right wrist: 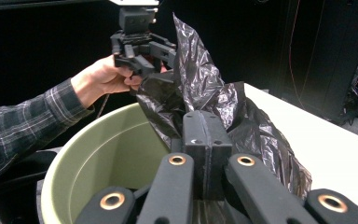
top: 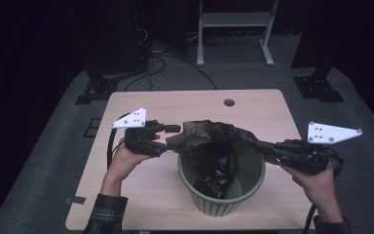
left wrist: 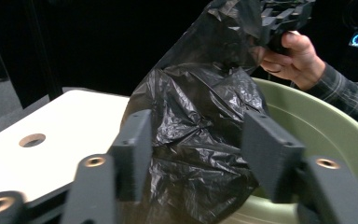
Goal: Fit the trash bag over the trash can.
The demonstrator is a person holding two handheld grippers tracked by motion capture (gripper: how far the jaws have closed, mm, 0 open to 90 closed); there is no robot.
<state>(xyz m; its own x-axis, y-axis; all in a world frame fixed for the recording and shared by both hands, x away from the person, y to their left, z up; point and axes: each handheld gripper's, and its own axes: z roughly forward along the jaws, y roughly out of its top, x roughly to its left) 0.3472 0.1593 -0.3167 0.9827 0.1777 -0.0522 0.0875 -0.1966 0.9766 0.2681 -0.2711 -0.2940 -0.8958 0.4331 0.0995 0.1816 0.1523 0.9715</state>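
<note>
Right gripper [top: 265, 146], coming in from four o'clock in the high view, has its jaws clenched on one edge of a black plastic bag [top: 212, 153]. Left gripper [top: 175, 136], at nine o'clock of the bag, has its jaws parted, with crumpled plastic between the pads [left wrist: 135, 149] but not pinched. Between the two, the bag hangs stretched, its lower part sagging into a pale green ribbed bin [top: 221, 197]. That bin stands toward six o'clock on a light wooden table [top: 263, 105], which has a round hole [top: 229, 103] near twelve o'clock. Plaid sleeves cover both forearms.
</note>
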